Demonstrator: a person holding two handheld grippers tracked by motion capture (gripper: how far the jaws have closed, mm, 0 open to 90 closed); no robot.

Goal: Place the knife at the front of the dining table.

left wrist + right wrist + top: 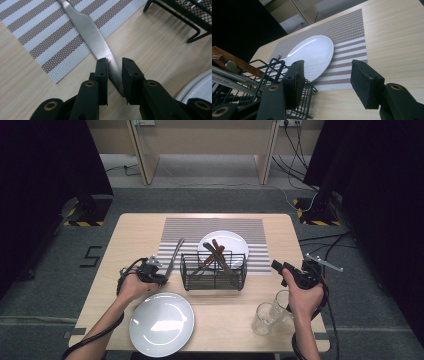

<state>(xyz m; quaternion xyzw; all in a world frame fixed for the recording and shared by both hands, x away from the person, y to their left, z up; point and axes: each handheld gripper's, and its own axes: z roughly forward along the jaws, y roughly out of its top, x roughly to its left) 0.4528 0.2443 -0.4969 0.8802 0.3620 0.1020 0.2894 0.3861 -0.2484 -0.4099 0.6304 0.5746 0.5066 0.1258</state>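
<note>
A silver table knife (90, 32) lies flat, its blade crossing the corner of the striped placemat (37, 32) onto the bare wood. Its tip sits between the jaws of my left gripper (115, 75), which stand close together; a sliver of table shows between the blade and the right jaw. In the high view the knife (175, 254) lies left of the black wire basket (214, 270), with the left gripper (162, 279) at its near end. My right gripper (278, 270) hovers right of the basket, jaws wide, and my right gripper (327, 82) has nothing between its jaws.
The basket holds wooden-handled cutlery (229, 61). A white plate (225, 242) rests on the placemat behind it. Another white plate (161, 322) sits near the front edge by my left hand. Two clear glasses (262, 318) stand at the front right beside my right wrist.
</note>
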